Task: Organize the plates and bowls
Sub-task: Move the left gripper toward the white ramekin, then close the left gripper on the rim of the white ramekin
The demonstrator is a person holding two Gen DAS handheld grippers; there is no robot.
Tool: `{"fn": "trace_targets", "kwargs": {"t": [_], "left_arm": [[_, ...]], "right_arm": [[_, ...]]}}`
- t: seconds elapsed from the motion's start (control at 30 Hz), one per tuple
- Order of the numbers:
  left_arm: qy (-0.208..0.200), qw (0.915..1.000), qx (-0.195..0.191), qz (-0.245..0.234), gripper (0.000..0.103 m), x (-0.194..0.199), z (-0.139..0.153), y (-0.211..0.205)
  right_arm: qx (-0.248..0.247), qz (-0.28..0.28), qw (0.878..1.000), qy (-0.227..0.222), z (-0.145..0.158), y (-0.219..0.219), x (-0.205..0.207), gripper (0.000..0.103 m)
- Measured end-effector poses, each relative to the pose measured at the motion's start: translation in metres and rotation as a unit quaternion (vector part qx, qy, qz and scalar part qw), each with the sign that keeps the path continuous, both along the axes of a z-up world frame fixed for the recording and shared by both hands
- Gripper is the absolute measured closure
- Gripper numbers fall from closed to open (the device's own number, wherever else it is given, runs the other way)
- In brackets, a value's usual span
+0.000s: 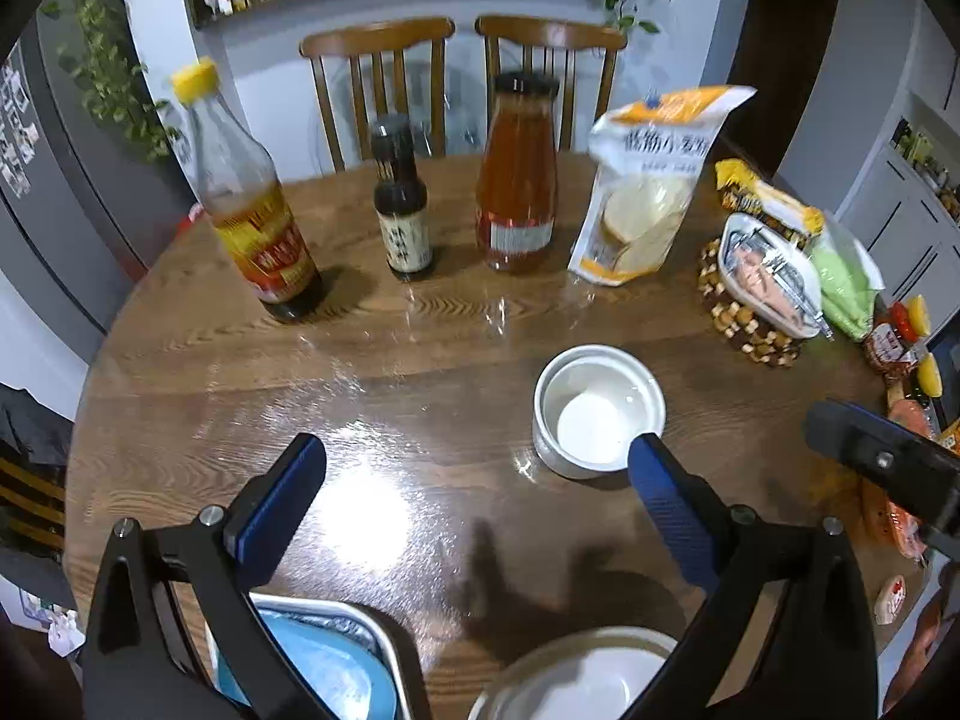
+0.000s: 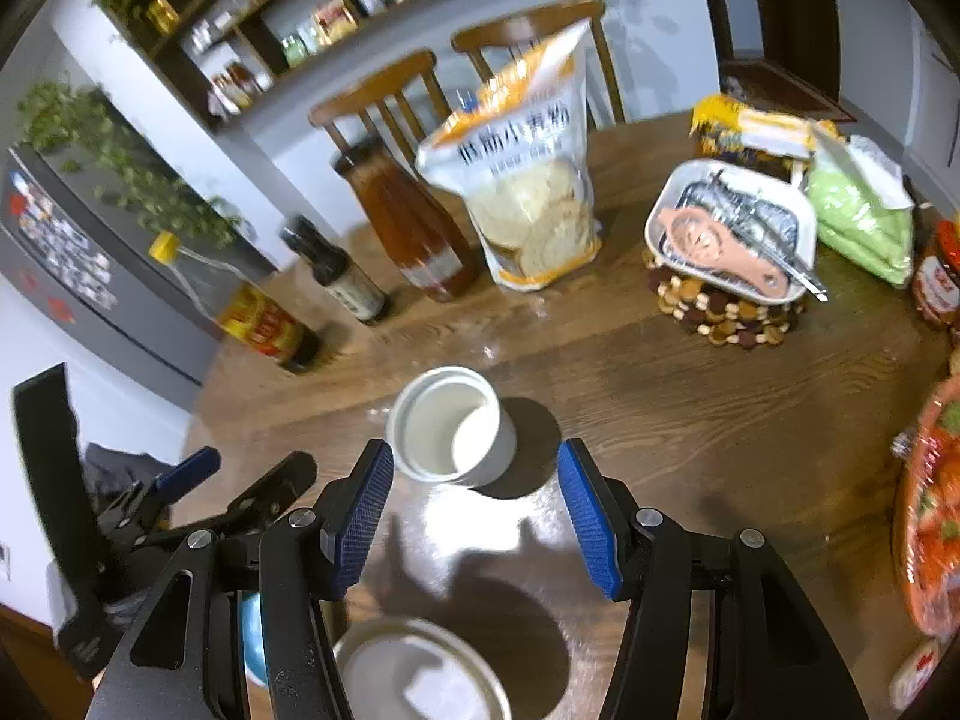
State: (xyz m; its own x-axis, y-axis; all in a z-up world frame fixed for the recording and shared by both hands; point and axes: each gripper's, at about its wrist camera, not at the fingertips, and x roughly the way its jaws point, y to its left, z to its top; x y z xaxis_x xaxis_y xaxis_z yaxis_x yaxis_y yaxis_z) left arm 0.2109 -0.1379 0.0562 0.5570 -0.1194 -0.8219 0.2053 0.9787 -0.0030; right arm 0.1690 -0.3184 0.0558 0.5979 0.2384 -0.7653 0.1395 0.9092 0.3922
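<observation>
Closest to the left wrist camera, under the left gripper (image 1: 477, 501), lie a blue plate (image 1: 327, 669) in a pale tray below the left finger and a white bowl (image 1: 576, 681) with a grey rim below the right finger, both cut off by the frame edge. The left gripper's jaws stand wide apart with nothing between them. Just ahead of its right fingertip stands one small white cup-shaped bowl (image 1: 597, 411); the tip overlaps its near rim, and I cannot tell if they touch. In the right wrist view the same bowl (image 2: 450, 423) stands just beyond the gap of the right gripper (image 2: 477, 483), whose jaws are half spread and grasp nothing. Beyond the jaws, from left to right, I count three bottles: one with a yellow cap (image 1: 249, 192), one small dark (image 1: 401, 204), one tall reddish (image 1: 519, 174). Then comes one flour bag (image 1: 651, 180) and one white dish of utensils (image 1: 771, 273) on a beaded trivet. The surface is a round wooden table (image 1: 240, 372), glossy with glare. Behind it are two wooden chairs (image 1: 378, 78), shelves of jars and a grey fridge. Packets at the far right are blurred.
</observation>
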Motion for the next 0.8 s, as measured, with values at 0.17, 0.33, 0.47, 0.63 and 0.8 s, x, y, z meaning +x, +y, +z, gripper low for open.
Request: {"fn": "trace_targets", "kwargs": {"t": [0.17, 0.33, 0.47, 0.63, 0.8], "left_arm": [[0.018, 0.9998, 0.001, -0.012, 0.003, 0.015, -0.027, -0.005], [0.029, 0.9995, 0.002, -0.009, 0.007, 0.028, -0.044, -0.007], [0.052, 0.9986, -0.002, 0.000, 0.016, 0.040, -0.064, -0.011], [0.068, 0.9977, -0.004, 0.001, 0.033, 0.047, -0.081, -0.021], [0.079, 0.9967, -0.019, 0.004, 0.051, 0.053, -0.088, -0.027]], "right_arm": [[0.005, 0.017, 1.000, 0.021, -0.027, 0.008, 0.030, 0.045], [0.024, 0.012, 0.999, 0.043, -0.054, 0.008, 0.053, 0.045], [0.040, 0.006, 0.997, 0.072, -0.081, 0.005, 0.064, 0.045], [0.053, 0.007, 0.996, 0.074, -0.093, 0.002, 0.070, 0.049], [0.056, 0.023, 0.995, 0.076, -0.098, 0.005, 0.076, 0.069]]}}
